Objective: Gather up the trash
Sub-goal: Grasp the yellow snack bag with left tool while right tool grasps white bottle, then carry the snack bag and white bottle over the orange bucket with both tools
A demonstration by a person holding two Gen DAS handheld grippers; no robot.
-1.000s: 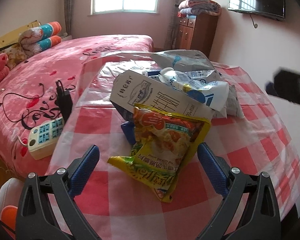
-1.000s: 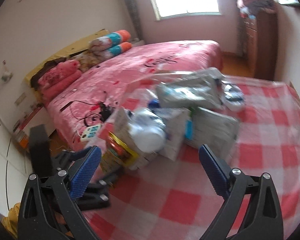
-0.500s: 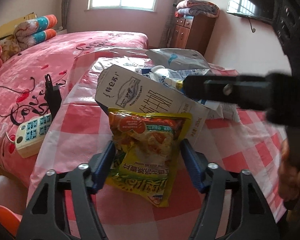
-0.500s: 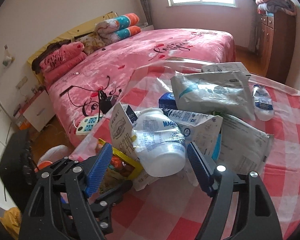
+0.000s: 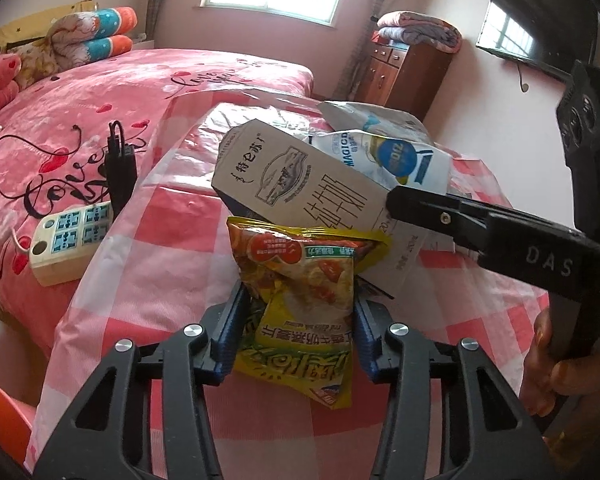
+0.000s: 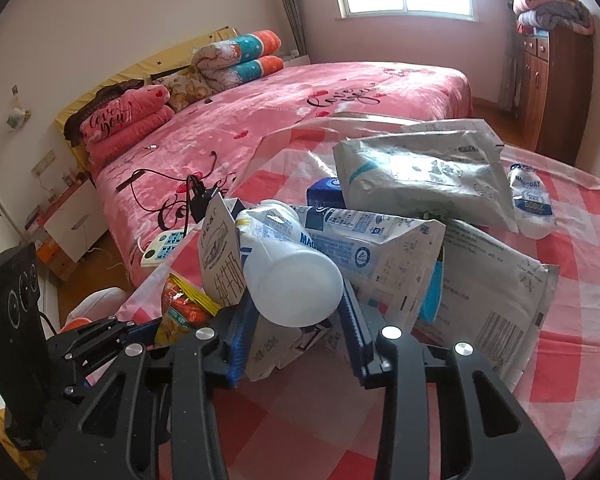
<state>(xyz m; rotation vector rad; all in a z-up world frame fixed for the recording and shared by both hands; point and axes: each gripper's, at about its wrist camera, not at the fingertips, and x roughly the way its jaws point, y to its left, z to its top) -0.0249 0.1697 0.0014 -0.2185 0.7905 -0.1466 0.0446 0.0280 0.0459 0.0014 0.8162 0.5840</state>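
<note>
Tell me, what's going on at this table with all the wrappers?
A person is clearing trash off a checked table using two handheld grippers. The left gripper has just been closing and now pinches a yellow snack bag. The right gripper has just been closing around a white plastic bottle lying in the pile; its pads look to be on the bottle. The other packets are still heaped on the table.

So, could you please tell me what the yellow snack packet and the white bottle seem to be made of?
Yellow snack packet: glossy printed plastic film, probably; it crinkles and buckles between the pads. White bottle: translucent, matte plastic, apparently; light glows softly through its smooth base.
</note>
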